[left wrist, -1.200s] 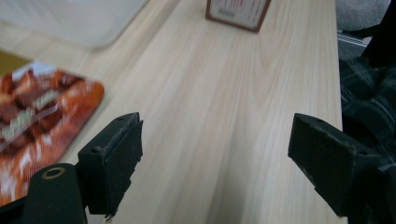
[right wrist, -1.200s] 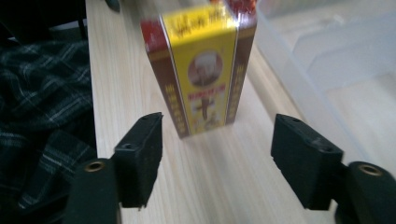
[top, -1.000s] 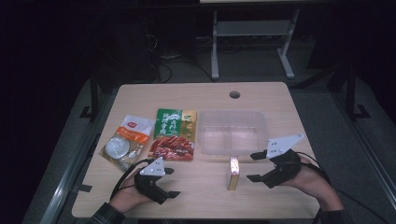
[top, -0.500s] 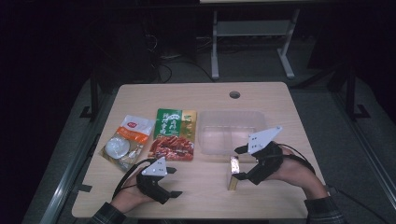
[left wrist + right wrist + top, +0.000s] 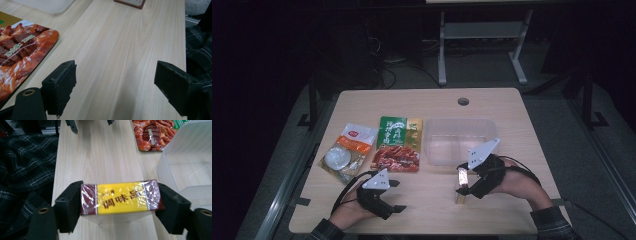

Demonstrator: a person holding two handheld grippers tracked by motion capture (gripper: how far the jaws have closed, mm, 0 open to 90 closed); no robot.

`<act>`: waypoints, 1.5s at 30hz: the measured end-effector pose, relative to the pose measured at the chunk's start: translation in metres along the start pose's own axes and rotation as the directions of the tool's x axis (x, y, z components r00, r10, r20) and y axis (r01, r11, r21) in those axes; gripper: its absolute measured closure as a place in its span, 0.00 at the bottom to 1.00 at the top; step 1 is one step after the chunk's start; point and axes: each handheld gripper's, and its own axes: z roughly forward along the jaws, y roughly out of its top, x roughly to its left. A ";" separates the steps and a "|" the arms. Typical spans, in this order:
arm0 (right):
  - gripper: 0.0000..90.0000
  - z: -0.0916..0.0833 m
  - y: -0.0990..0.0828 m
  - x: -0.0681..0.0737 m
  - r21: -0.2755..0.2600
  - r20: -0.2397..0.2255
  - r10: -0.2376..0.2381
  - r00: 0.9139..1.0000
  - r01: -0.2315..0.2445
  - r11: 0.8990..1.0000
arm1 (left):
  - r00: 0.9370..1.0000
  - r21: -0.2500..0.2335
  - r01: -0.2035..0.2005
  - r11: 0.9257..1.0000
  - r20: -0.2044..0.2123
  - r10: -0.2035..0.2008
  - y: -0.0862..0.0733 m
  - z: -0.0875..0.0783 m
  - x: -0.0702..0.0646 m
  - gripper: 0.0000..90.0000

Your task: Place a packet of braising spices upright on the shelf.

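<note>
Gripping the seasoning box for the container

Holding the small yellow-and-maroon seasoning box (image 5: 121, 198) squarely is what matters now. In the right gripper view, the right gripper (image 5: 120, 202) has its two black jaws pressed against the box's short ends, one on each maroon end, so the box spans the whole gap between them. From the high view, the box (image 5: 461, 186) stands near the front edge of the table (image 5: 512, 107), right of centre, just in front of the clear plastic container (image 5: 457, 140).

To do this step well, keep the squeeze even so the slick wrapping does not slip, and lift straight up before moving toward the container, clearing its near wall rather than nudging it. The container looks light and would probably slide if bumped.

The left gripper (image 5: 388, 196) rests near the front left of the table with its jaws wide apart and nothing between them. It sits just in front of the red meat packet (image 5: 397, 145), with a white-and-orange packet (image 5: 347, 151) farther toward the left edge. It could steady the container if that shifts.
</note>
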 end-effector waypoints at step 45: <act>0.35 -0.050 0.050 -0.052 -0.023 0.043 -0.067 0.997 0.068 0.997 | 0.998 0.010 0.050 0.999 -0.037 -0.049 -0.004 -0.006 0.003 0.16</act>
